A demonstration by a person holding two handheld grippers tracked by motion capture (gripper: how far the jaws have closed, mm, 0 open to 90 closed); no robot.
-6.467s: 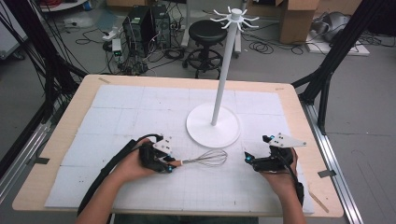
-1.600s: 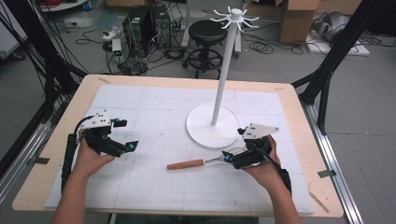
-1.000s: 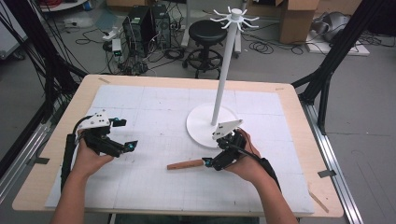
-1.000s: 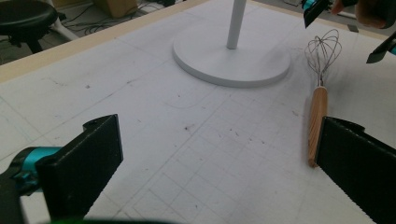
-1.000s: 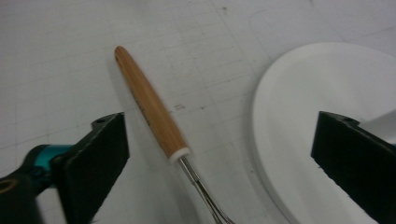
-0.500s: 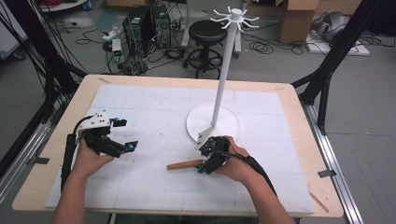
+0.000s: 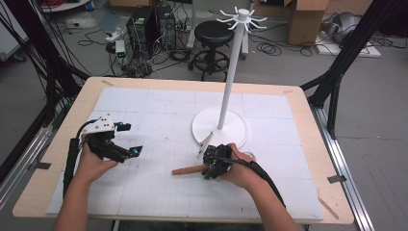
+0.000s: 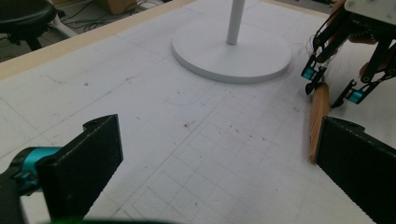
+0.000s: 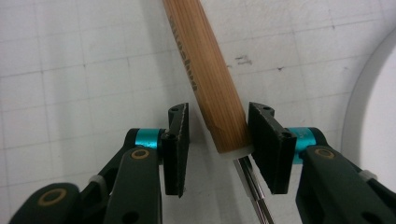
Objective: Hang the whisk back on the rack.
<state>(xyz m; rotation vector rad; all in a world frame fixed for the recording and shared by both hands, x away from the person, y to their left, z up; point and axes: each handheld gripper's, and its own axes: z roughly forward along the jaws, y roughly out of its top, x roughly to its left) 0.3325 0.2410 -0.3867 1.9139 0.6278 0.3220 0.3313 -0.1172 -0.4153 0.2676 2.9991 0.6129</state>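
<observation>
Whisk handle [image 9: 212,88] between spread right gripper [image 9: 218,140] jaws; centre, then squeeze. Left gripper [image 7: 126,150] spread, idle.

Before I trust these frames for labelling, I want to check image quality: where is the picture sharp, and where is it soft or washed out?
Right gripper view: the wooden handle and grid lines are crisp. Left gripper view: its own fingers are soft at close range, the white stand base is bright, and the mat is readable. High view: even light, faint shadows, and the right gripper is small and grainy.
</observation>
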